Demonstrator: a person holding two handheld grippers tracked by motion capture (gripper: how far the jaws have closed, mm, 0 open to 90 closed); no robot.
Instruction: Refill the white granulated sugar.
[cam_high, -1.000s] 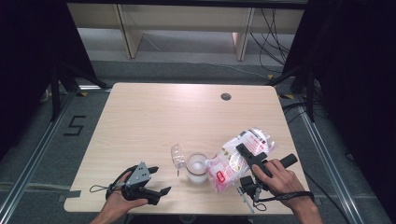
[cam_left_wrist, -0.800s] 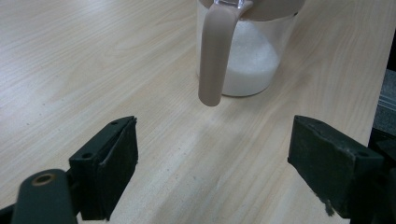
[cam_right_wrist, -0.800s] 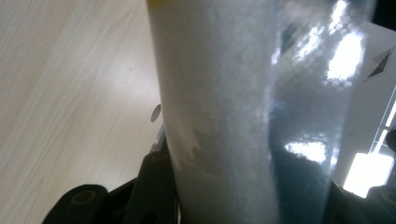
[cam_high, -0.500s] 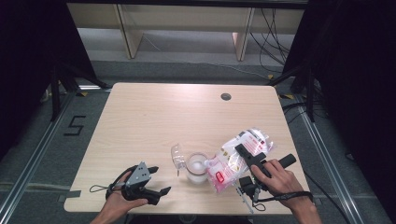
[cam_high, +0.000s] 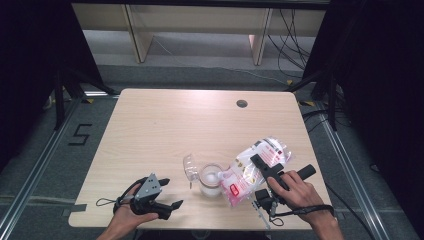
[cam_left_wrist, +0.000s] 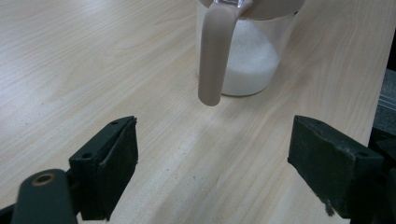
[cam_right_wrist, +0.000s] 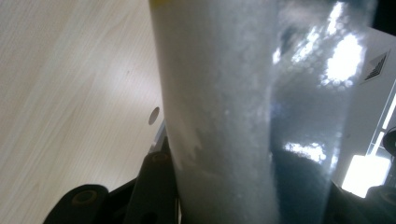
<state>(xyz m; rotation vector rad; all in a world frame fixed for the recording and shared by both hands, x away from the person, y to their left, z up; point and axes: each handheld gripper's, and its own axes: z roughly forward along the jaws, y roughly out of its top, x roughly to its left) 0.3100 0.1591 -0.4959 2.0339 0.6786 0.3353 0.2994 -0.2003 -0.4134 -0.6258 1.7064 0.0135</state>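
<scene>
Near the table's (cam_high: 150, 125) front edge, right of centre, a clear bag (cam_high: 252, 170) of white grains lies tilted, its lower end at the rim of a jar (cam_high: 210, 179). Right gripper (cam_high: 260, 167) pinches the bag between its jaws. Jar holds white grains; its open lid (cam_high: 189, 167) stands just left. Left gripper (cam_high: 170, 194), jaws spread and holding nothing, rests well left of the jar.

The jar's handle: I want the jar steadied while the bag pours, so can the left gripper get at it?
Probably yes: the left gripper is open, facing the handle, with bare table between.
</scene>
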